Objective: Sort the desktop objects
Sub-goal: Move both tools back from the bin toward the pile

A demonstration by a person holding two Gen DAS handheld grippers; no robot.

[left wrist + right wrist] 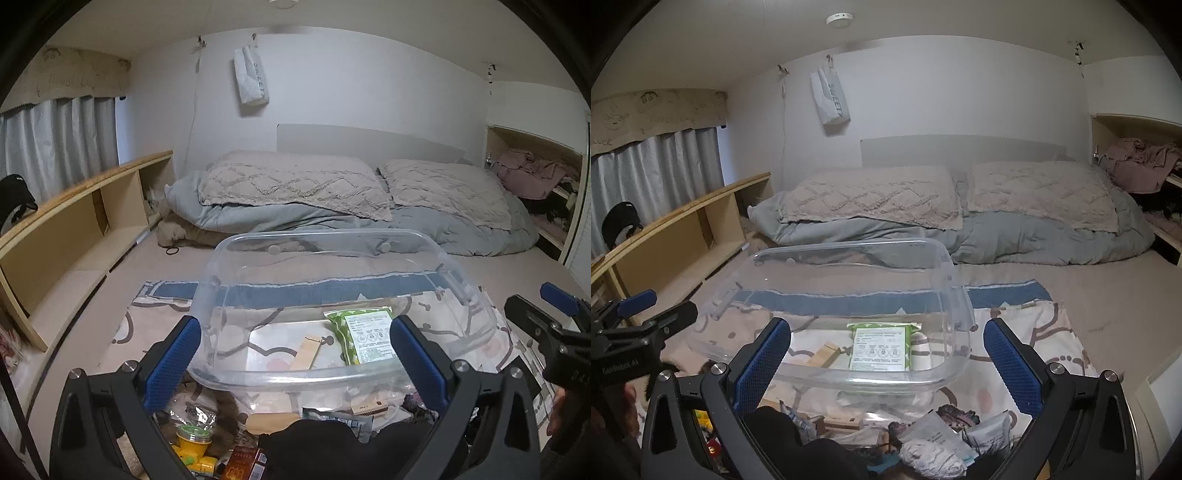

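A clear plastic bin (332, 374) stands on a patterned cloth (155, 314) on the bed. Inside lie a green-and-white packet (364, 334) and a wooden piece (308, 350). My left gripper (295, 363) is open and empty, its blue pads either side of the bin's near wall. My right gripper (886, 363) is open and empty at the bin (871, 380), with the packet (881, 347) ahead. Below lie a yellow toy (192, 445), a red box (243, 465), a wooden spoon (273, 422), foil packets (945, 432) and a pale cloth bundle (931, 459).
Pillows (291, 182) and a grey duvet (461, 229) lie at the bed's head. A wooden shelf (74, 229) runs along the left. A cupboard with clothes (535, 177) is at right. The other gripper shows at each view's edge (554, 325) (635, 325).
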